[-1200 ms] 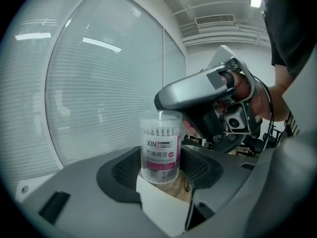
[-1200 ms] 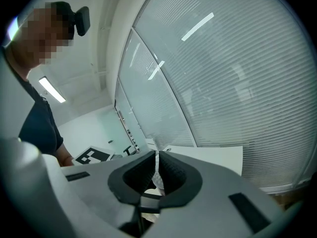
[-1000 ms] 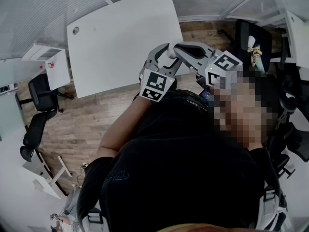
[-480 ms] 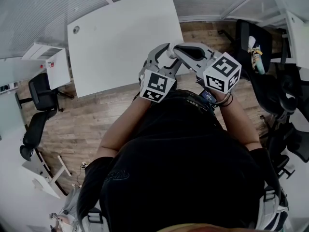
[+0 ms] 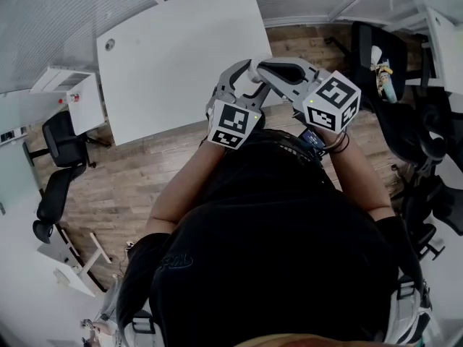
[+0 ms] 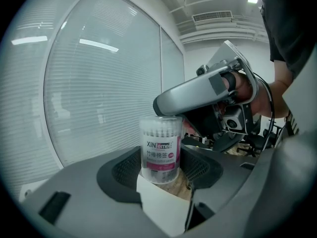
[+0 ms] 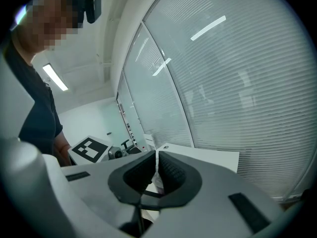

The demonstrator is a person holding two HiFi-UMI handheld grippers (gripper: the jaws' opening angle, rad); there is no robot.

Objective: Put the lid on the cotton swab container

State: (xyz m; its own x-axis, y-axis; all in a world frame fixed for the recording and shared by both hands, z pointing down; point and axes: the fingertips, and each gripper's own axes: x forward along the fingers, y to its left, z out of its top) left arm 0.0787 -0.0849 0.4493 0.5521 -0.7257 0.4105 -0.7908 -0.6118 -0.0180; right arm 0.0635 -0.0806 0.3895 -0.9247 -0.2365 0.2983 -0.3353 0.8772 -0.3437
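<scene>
Clamping the clear cotton swab container (image 6: 159, 148) upright between its black pads, the left hand-held gripper (image 6: 159, 175) holds it in the air before the person's chest, past the near edge of the white tabletop (image 5: 173, 56). The right hand-held gripper (image 7: 156, 168) comes in from the right with its jaws all but pressed together, and its grey jaw lies across the container's top, so whether a lid sits there cannot be told. Only a thin pale sliver shows in its narrow gap.

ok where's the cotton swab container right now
The cotton swab container stands upright between the fingers of the left gripper in the left gripper view, with the right gripper close over its top.
</scene>
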